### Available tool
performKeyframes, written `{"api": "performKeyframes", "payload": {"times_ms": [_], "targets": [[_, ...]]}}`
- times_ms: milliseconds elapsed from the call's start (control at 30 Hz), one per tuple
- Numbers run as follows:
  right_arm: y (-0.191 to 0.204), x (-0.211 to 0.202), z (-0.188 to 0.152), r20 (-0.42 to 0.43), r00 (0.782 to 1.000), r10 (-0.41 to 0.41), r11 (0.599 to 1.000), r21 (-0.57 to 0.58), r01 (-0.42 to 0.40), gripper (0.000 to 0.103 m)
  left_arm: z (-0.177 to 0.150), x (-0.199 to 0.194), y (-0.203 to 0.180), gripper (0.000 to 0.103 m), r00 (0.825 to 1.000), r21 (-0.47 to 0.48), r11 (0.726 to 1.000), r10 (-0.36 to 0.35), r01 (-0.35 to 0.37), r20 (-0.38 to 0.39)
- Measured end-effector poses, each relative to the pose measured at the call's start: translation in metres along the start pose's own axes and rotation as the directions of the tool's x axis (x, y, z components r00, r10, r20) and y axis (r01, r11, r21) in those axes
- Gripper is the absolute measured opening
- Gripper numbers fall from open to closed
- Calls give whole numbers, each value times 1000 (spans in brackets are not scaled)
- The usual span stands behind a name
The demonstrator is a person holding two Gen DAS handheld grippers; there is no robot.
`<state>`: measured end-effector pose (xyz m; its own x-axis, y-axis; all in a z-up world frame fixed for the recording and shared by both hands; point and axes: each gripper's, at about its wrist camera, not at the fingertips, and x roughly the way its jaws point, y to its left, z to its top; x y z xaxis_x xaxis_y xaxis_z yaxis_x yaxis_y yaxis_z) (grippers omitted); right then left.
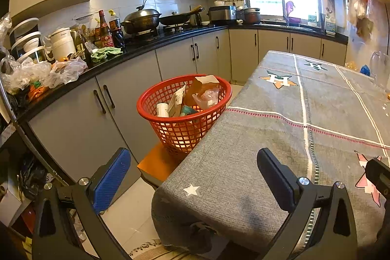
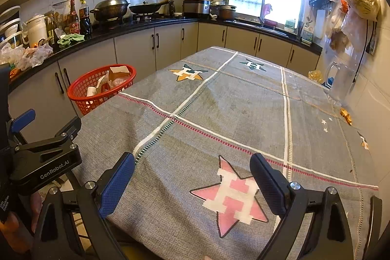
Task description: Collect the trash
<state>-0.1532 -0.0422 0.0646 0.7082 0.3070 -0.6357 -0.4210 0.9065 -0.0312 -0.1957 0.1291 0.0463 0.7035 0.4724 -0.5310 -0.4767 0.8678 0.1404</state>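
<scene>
- The table (image 2: 219, 113) fills most of both views, covered by a grey cloth (image 1: 280, 138) with star patches.
- A black counter (image 1: 146, 48) runs along the wall behind it, crowded with pots, bottles and crumpled plastic bags (image 1: 48, 72).
- A red basket (image 1: 182, 128) stands on an orange stool (image 1: 156, 162) just beside the table's left edge, between table and cabinets.
- The trash (image 1: 195, 96) lies inside the basket: a brown paper bag, a clear plastic bag, a white cup and paper wrappers.
- The left gripper (image 1: 192, 177) hangs over the table's near left corner, its fingers wide apart and holding nothing.
- The right gripper (image 2: 192, 182) hovers above the pink star patch (image 2: 231, 196), fingers likewise spread and empty.
- A few small golden scraps (image 2: 346, 113) sit on the cloth near the right wall; what they are cannot be told.
</scene>
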Motion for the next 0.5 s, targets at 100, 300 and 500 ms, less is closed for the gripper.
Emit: {"api": "performKeyframes", "payload": {"times_ms": [100, 300, 500], "targets": [[0, 0, 0, -2, 1000, 0, 1000, -2, 0, 97, 1, 1, 0, 103, 1000, -1, 1000, 2, -2, -2], [-1, 3, -1, -9, 1000, -2, 1000, -3, 2, 97, 1, 1, 1, 103, 1000, 2, 1000, 0, 0, -4], [-1, 3, -2, -12, 1000, -4, 1000, -3, 4, 97, 1, 1, 3, 103, 1000, 0, 1000, -1, 1, -7]]}}
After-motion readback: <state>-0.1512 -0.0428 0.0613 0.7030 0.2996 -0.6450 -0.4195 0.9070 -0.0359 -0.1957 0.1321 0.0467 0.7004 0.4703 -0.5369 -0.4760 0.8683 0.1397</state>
